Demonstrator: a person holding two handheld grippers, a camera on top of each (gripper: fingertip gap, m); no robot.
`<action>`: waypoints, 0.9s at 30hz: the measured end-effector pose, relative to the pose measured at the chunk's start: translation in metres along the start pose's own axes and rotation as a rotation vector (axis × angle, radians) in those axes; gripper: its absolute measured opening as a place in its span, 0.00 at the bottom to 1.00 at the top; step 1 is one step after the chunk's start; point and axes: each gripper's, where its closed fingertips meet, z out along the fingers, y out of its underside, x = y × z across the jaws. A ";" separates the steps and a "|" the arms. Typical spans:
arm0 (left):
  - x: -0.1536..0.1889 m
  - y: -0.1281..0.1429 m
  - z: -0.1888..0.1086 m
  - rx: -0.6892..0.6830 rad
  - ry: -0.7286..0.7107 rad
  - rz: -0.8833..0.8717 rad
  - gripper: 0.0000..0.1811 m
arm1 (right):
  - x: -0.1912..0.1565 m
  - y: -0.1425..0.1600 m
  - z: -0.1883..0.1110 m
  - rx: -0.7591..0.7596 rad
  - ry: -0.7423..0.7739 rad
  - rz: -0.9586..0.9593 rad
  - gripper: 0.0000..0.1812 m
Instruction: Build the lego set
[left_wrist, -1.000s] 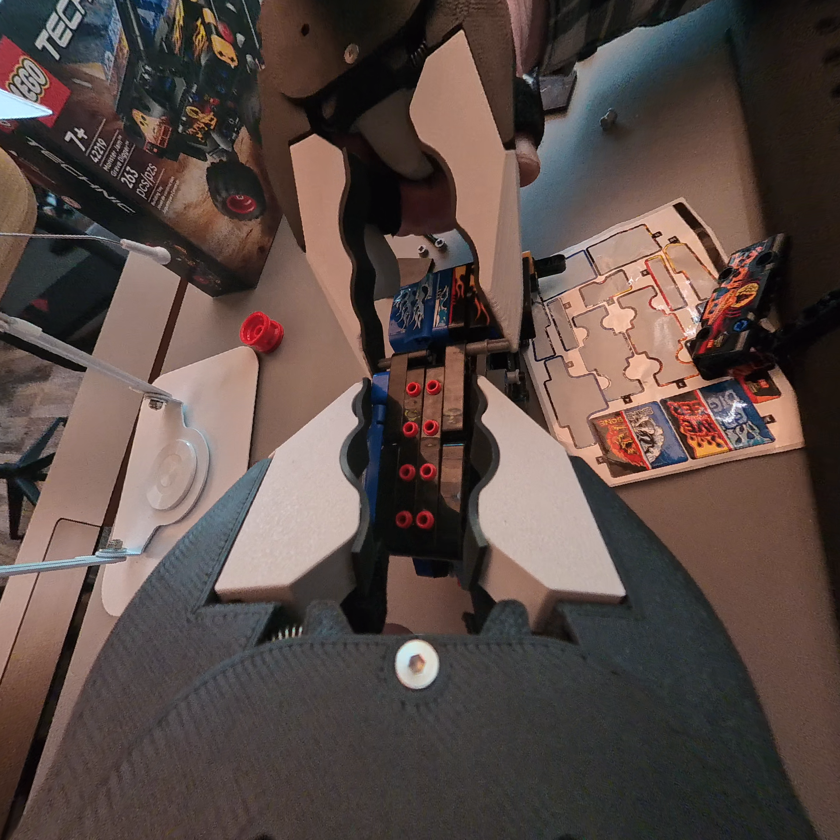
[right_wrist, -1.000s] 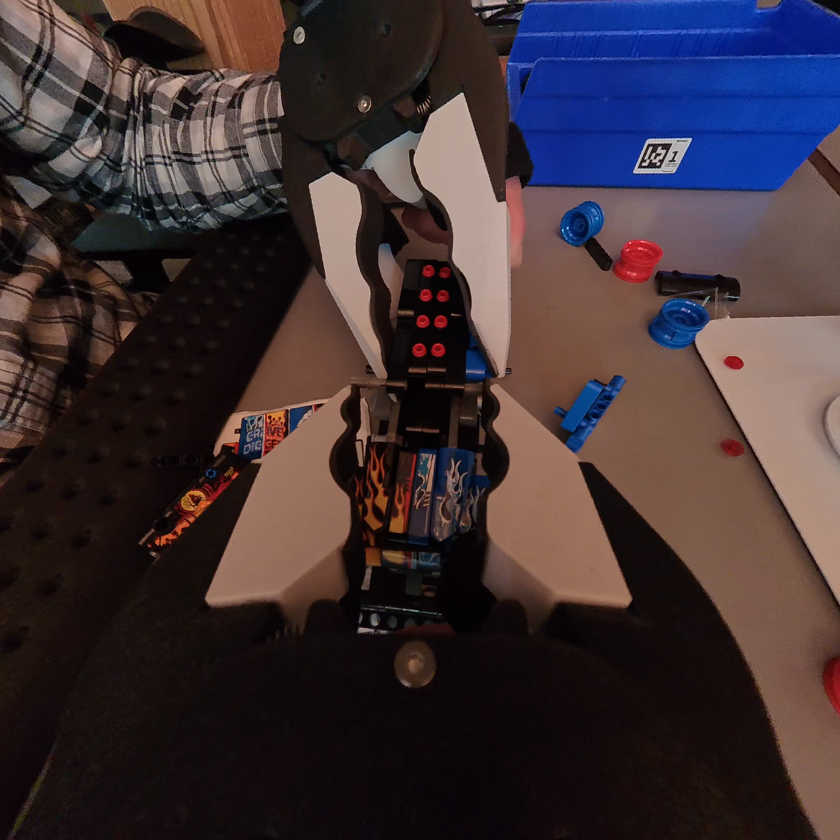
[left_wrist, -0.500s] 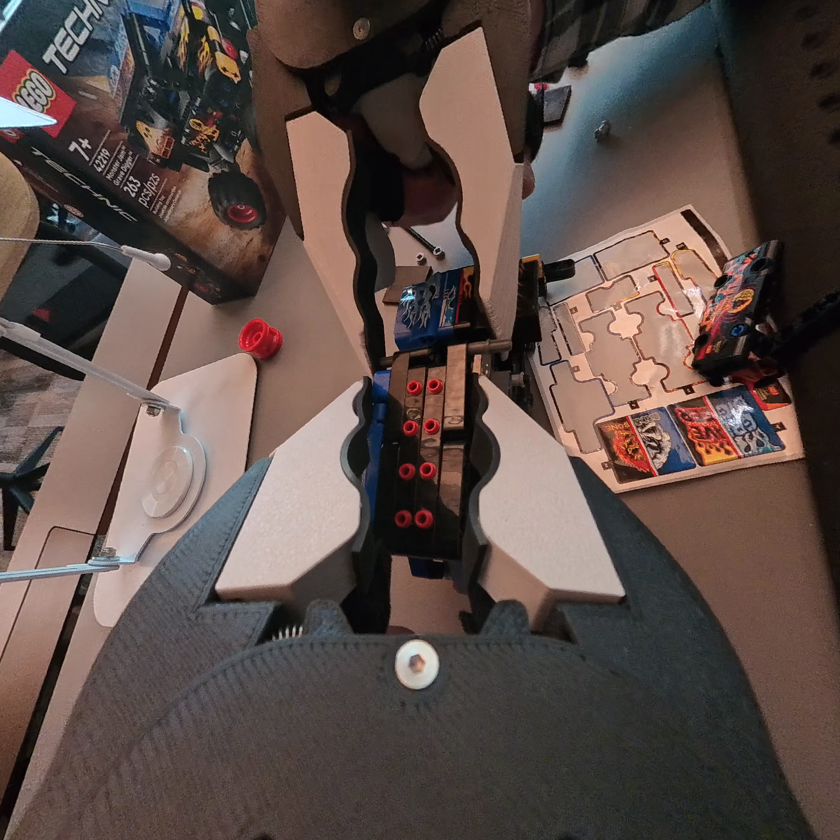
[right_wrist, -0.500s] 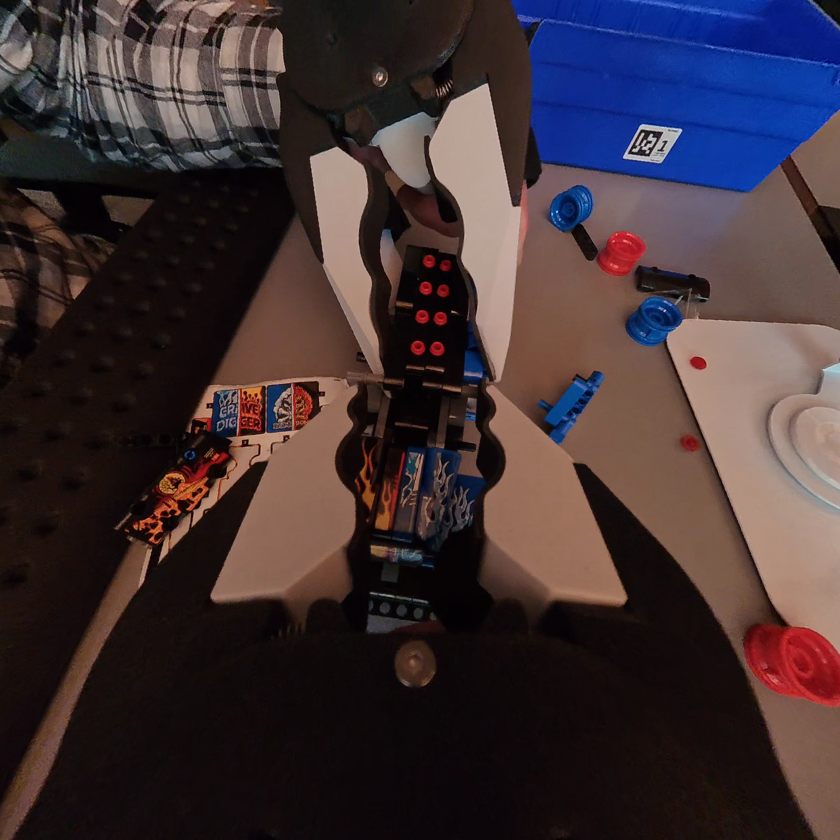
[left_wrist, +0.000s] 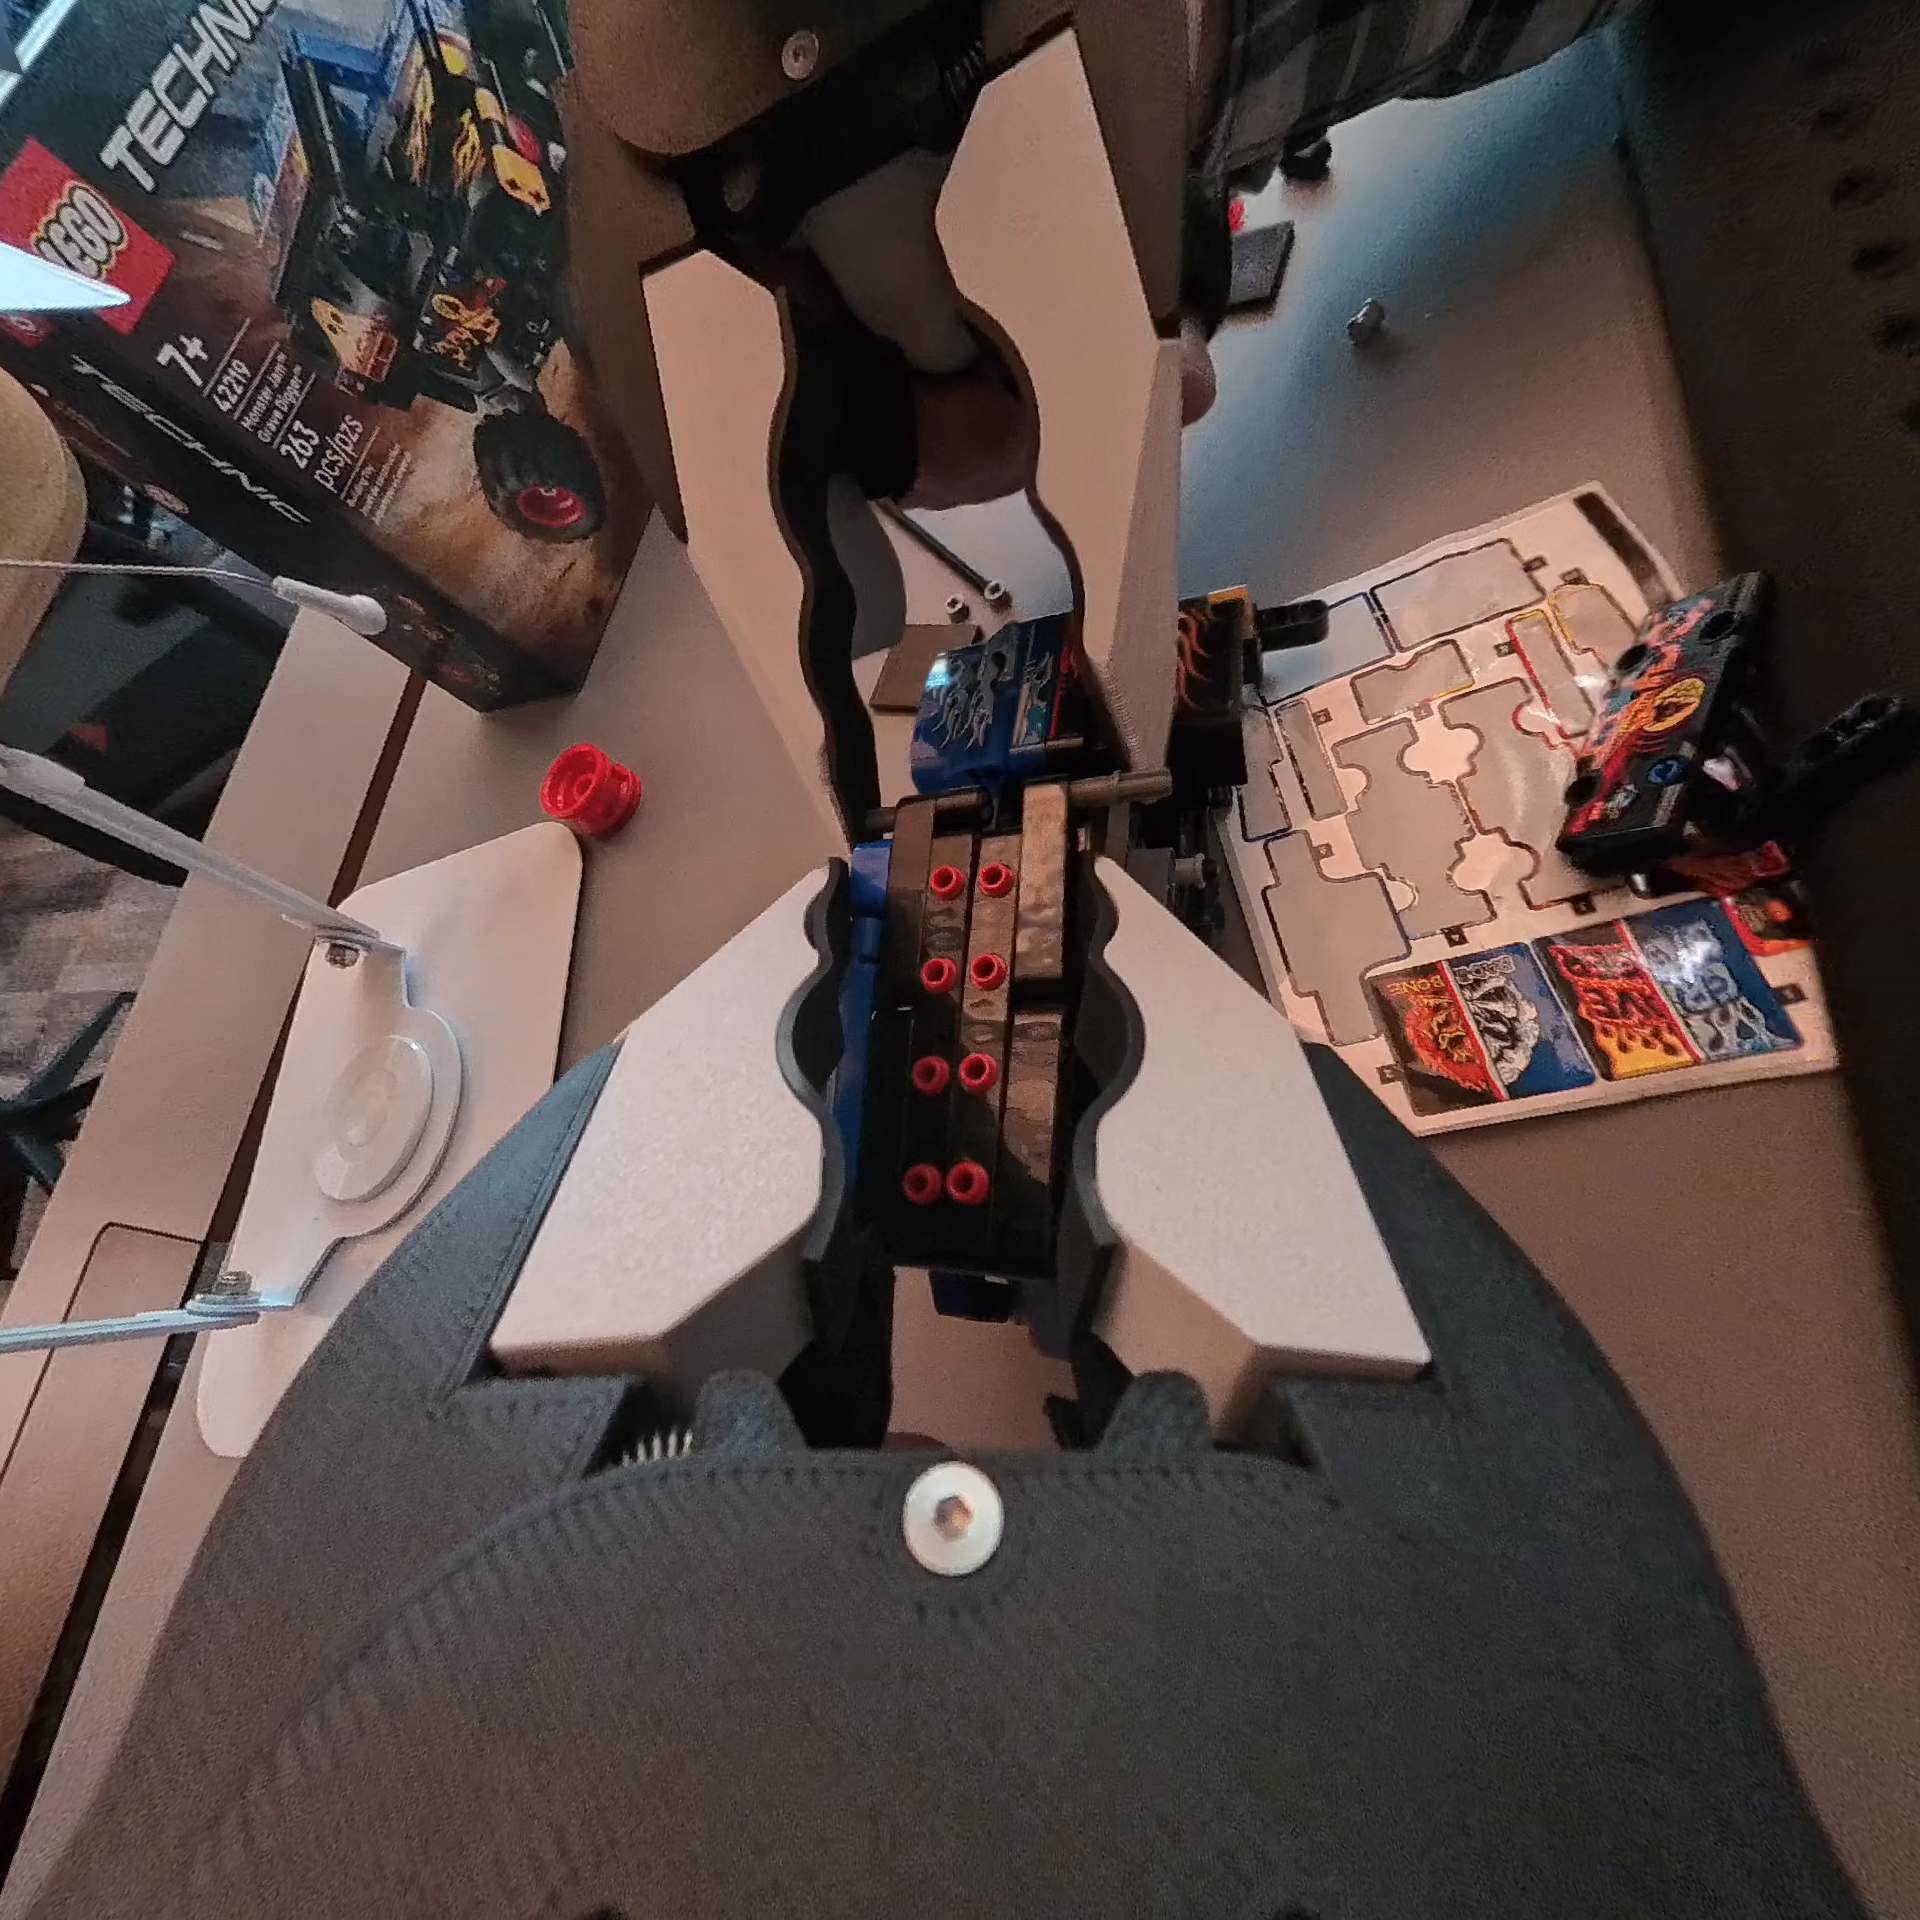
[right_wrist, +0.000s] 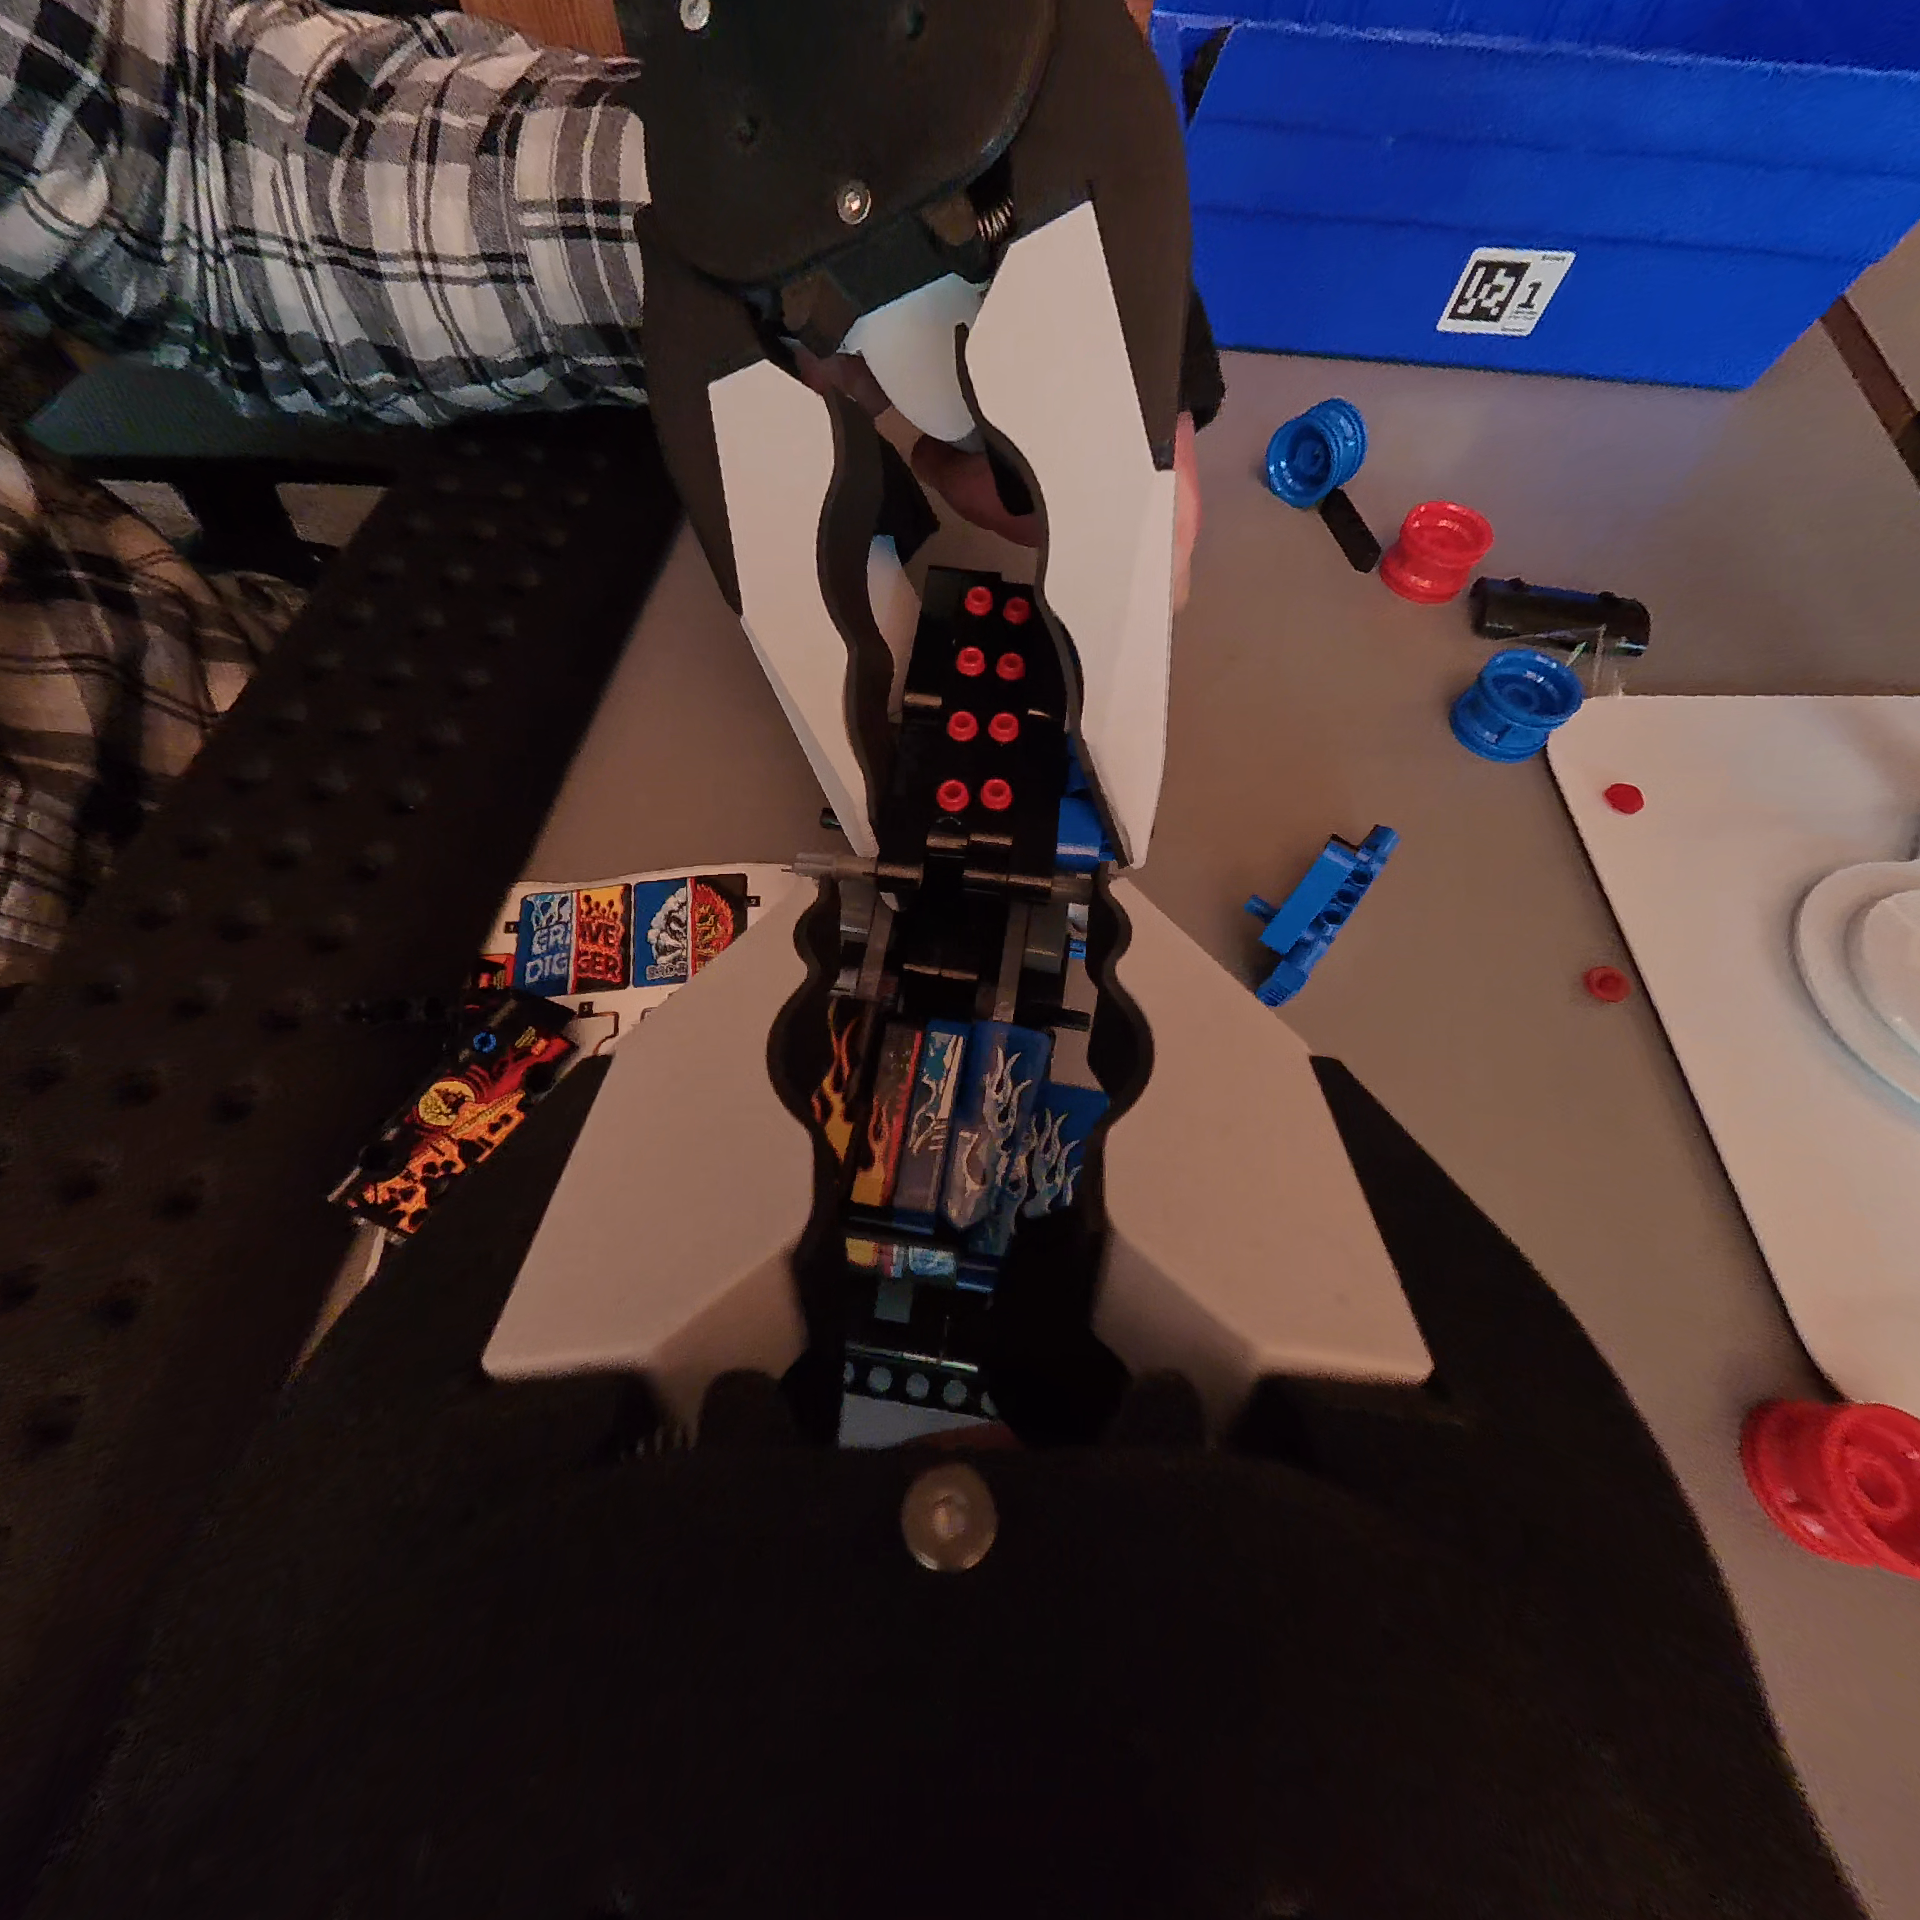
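Observation:
A part-built Lego truck is held in the air between both grippers. Its black chassis end with red pins (left_wrist: 971, 1039) sits between the fingers of my left gripper (left_wrist: 961, 894), which is shut on it. Its end with blue and orange flame panels (right_wrist: 956, 1122) sits in my right gripper (right_wrist: 966, 914), also shut on it. Each gripper shows in the other's view, coming in from the top: the right one (left_wrist: 997, 748) and the left one (right_wrist: 997, 821). The two sets of fingertips nearly meet at a grey axle (left_wrist: 1122, 781).
A sticker sheet (left_wrist: 1455, 831) and a black flame-printed panel (left_wrist: 1652, 727) lie at the right; the Lego box (left_wrist: 312, 343) and a red hub (left_wrist: 590, 788) at the left. In the right view: blue bin (right_wrist: 1507, 156), blue hubs (right_wrist: 1515, 704), red hubs (right_wrist: 1839, 1486), blue beam (right_wrist: 1325, 914), white board (right_wrist: 1745, 935). Left and right tips are no more than a few centimetres apart.
Both grippers keep their hold on the truck. The pair has shifted a little over the table, so a red hub has come into the right view's lower right corner.

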 end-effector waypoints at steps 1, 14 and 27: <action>0.000 0.000 0.000 -0.002 0.002 0.001 0.23 | 0.000 0.000 0.000 0.006 -0.001 -0.004 0.25; 0.003 0.000 0.000 0.020 0.011 0.001 0.25 | -0.004 -0.004 -0.001 0.006 0.010 -0.009 0.21; -0.001 -0.003 -0.001 0.004 -0.109 0.064 0.23 | 0.010 -0.006 -0.019 0.066 0.077 0.118 0.12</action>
